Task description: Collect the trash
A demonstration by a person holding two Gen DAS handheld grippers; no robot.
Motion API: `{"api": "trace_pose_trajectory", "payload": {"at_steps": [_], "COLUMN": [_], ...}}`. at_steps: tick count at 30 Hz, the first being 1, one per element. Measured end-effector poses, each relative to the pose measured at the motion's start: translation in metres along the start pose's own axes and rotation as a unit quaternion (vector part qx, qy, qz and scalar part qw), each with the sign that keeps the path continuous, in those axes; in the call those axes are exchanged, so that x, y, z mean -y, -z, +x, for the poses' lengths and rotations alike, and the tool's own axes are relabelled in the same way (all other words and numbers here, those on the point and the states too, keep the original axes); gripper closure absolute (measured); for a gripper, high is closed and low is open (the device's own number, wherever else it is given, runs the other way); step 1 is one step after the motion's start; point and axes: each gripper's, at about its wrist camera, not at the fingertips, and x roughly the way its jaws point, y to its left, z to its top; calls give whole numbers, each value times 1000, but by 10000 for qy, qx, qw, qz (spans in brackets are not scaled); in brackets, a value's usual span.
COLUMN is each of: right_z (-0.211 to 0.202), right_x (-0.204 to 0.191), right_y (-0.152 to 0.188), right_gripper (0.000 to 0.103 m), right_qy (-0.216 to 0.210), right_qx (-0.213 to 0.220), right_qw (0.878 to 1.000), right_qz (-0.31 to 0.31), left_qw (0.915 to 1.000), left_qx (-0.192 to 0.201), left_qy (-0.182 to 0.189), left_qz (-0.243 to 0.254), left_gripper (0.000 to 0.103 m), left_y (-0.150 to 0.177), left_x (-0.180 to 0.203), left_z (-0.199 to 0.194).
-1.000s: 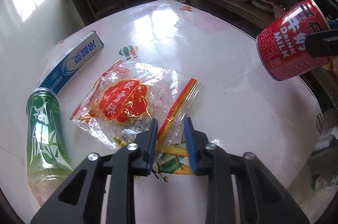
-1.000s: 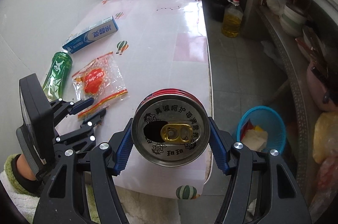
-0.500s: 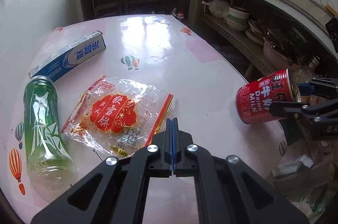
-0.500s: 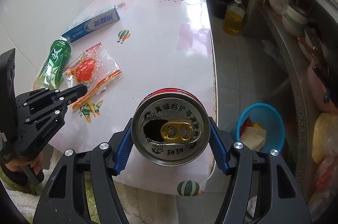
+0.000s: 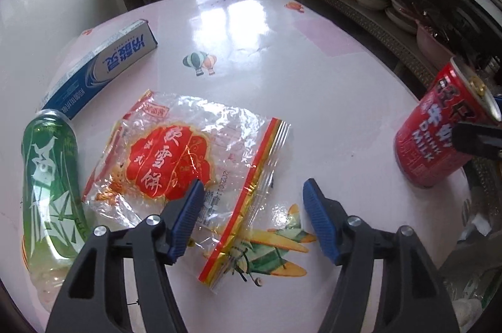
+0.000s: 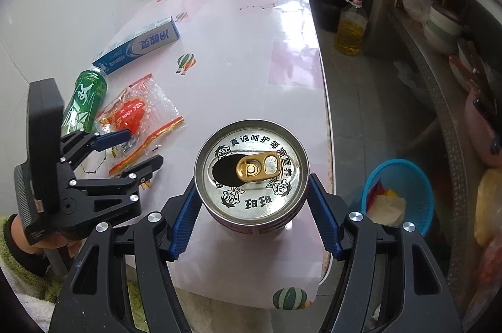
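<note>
Left wrist: left gripper (image 5: 252,217) jaws just opened, spread over wrapper (image 5: 188,169), not pinching. Right gripper (image 6: 251,217) clamps can (image 6: 251,169) above surface (image 6: 251,66).

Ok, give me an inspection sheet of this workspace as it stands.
Surface: table with glossy pink cover, balloon and plane prints.
Job's things: red can, opened, held off the table; snack wrapper flat; green bottle on its side; box beside the bottle; blue bin on the floor, trash inside.
Clutter: nothing seen beyond these.
Grippers: left hand-held gripper has just been opening, open over the wrapper's edge, pads off it; right hand-held gripper shut on the can.
Cables: nothing seen.
Surroundings: oil jug on the floor, bowls on a shelf.
</note>
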Motion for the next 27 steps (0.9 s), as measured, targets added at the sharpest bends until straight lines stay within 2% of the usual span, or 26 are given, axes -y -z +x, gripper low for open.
{"api": "trace_pose_trajectory", "payload": {"at_steps": [2,5,14,18,22,27], "right_z": [-1,-1,-1,-1,-2,-7], "right_x": [2,5,8,10,12,12], "right_y": [0,1,1,4,4,6], "right_gripper": [40,40,40,40,41,41], "right_qy": [-48,-130,-196,-203,-214,-162], "right_qx": [22,58,133,193,256,337], "right_qw": [10000,9999,9996,9995,9992,9990], "right_qz": [40,80,132,162,201,248], "left_qw": [9999,9997,9997,9994,9984,9976], "left_qx": [14,23,26,15,25,282], "left_qy": [12,-58,31,116,255,312], "left_qz": [-120,-224,-256,-338,-500,-555], "left_gripper": [40,57,81,94,96,96], "left_y": [-1,-3,-7,-10,-11,-14], "left_x": [-5,-10,-8,-10,-17,-19], "left_z": [1,0,-4,-5,-10,-34]}}
